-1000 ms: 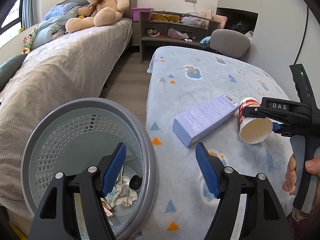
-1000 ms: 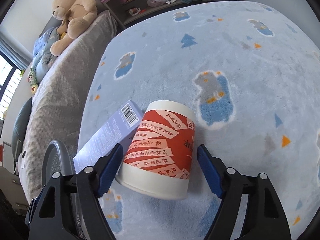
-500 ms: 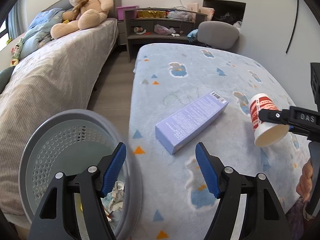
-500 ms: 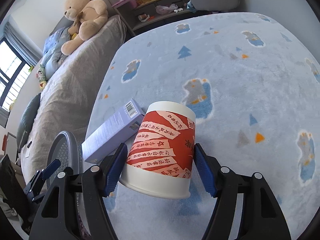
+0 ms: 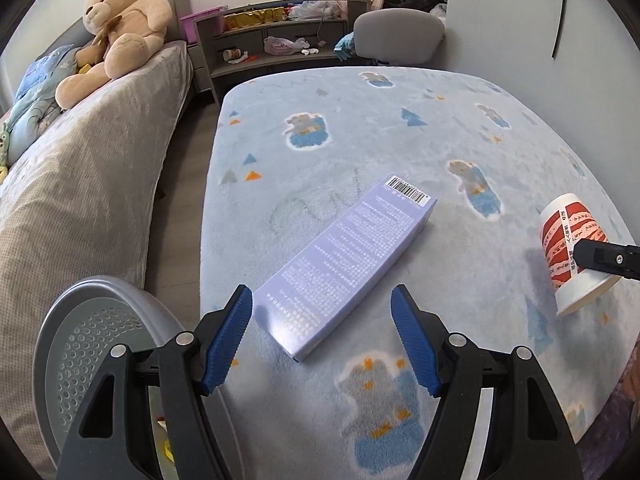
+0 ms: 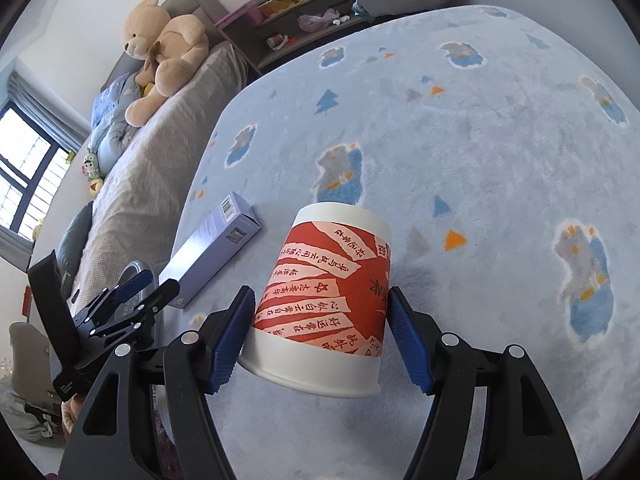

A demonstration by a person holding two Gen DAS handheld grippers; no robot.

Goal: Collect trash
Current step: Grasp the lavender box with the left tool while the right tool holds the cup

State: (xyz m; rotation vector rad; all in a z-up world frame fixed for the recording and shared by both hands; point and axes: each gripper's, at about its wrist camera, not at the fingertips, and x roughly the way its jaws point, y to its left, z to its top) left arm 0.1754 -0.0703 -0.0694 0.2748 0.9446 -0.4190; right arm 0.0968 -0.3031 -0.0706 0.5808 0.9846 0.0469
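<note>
A long purple box [image 5: 344, 264] lies on the pale blue blanket [image 5: 360, 152]; it also shows in the right wrist view [image 6: 212, 252]. My left gripper [image 5: 322, 336] is open and empty, its fingers on either side of the box's near end. My right gripper [image 6: 320, 328] is shut on a red and white paper cup [image 6: 324, 300], held upside down above the blanket. The cup also shows at the right edge of the left wrist view [image 5: 572, 256]. A grey perforated trash bin [image 5: 100, 344] stands at the lower left beside the bed.
A second bed [image 5: 80, 184] with a teddy bear [image 5: 116, 32] runs along the left. A narrow strip of wooden floor [image 5: 180, 184] separates the two beds. A grey shelf unit [image 5: 276, 44] and a grey chair [image 5: 400, 36] stand at the back.
My left gripper moved right from above the bin to the purple box. My right gripper closed on the cup and lifted it off to the right of the box.
</note>
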